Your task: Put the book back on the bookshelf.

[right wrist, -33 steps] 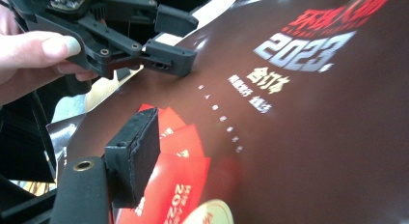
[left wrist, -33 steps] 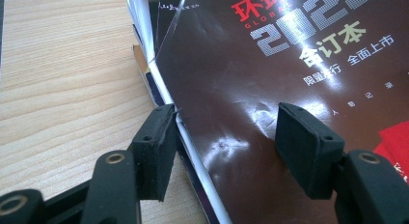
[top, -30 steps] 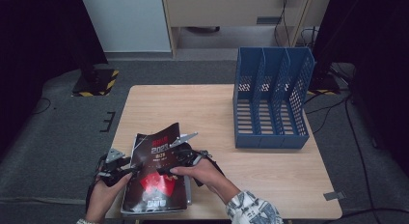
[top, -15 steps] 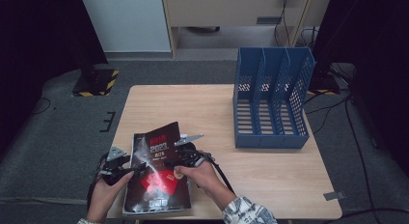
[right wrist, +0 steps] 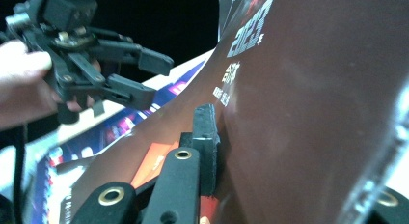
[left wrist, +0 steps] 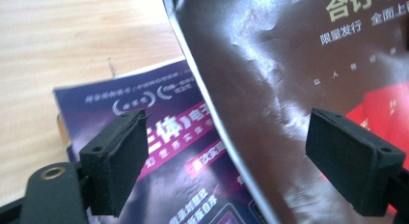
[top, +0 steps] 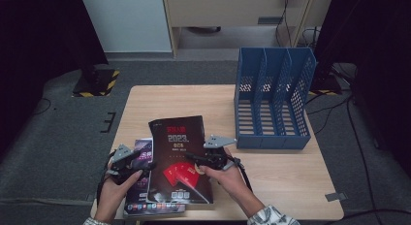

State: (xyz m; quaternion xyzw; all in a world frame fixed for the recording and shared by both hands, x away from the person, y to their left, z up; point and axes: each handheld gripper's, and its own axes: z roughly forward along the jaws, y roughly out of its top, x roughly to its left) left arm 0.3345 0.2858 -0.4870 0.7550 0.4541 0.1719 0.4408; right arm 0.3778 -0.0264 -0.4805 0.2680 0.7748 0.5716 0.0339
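1. Since the earlier high view, the dark magazine [top: 180,159] had swung from a tilt toward the right to lie nearly square with the near table edge, and the right gripper [top: 190,158] had slid with it toward the person's right.
2. The right gripper's jaws had just been closing, and in the right gripper view they were clamped on the dark magazine [right wrist: 308,113]; the near pad [right wrist: 205,142] lay flat against the cover, with the sheet pinched between it and the hidden one.
3. In the high view that grip sat on the magazine's right edge, about halfway down its length.
4. The left gripper [top: 149,164] had just been opening its jaws; in the left gripper view its two pads [left wrist: 115,163] stood wide apart and held nothing.
5. The dark magazine's curled left edge [left wrist: 270,89] ran between those pads, touching neither as far as could be seen; the right-hand pad hung over the cover.
6. Under it lay a purple magazine [left wrist: 169,137], flat on the wooden table [top: 271,186], its left part showing beside the dark one.
7. The stack sat at the near left of the table, well apart from the blue file rack [top: 274,99] at the far right.
8. The left gripper [right wrist: 144,74] appeared in the right gripper view, jaws parted, just beside the dark magazine.
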